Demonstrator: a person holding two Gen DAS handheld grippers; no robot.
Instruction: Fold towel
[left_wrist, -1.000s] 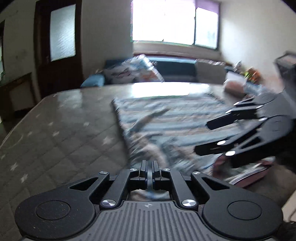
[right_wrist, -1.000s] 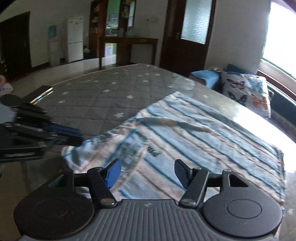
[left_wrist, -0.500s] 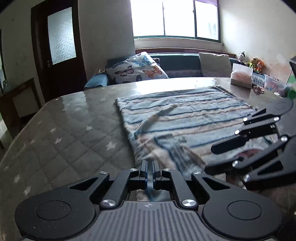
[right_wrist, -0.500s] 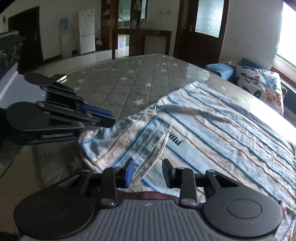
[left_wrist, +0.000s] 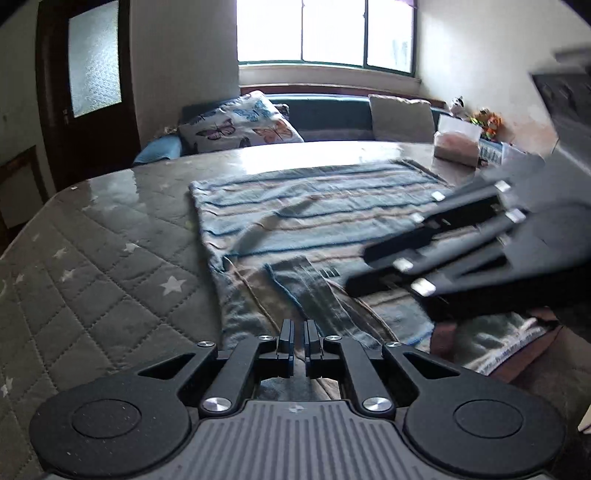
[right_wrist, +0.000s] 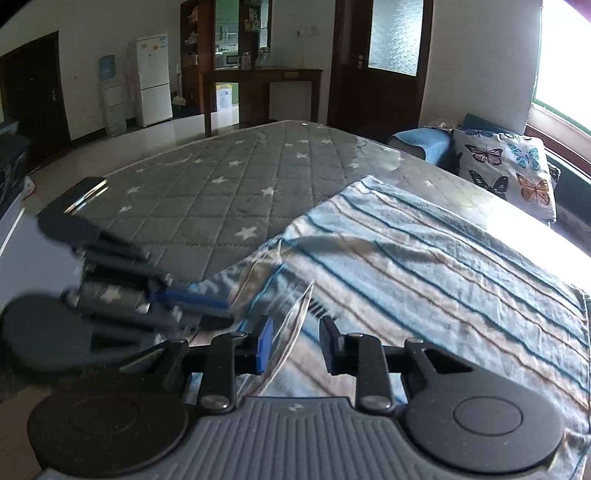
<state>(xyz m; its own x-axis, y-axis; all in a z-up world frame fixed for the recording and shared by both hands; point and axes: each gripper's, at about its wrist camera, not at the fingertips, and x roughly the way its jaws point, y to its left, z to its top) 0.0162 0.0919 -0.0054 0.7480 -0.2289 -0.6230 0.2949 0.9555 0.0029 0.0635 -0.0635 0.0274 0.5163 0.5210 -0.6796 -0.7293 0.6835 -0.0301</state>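
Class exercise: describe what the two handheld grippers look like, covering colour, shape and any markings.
Both are matt black. The left gripper and right gripper each have angular linkage arms with silver screws, two round discs and a grey ribbed housing with a small logo. One right finger pad is blue. No cables, hands or sleeves show.

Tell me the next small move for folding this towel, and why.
Probably close the right gripper on the towel's near edge. Its jaws stand open with the fabric between them, while the left gripper looks already shut on the towel. Then both could lift together.
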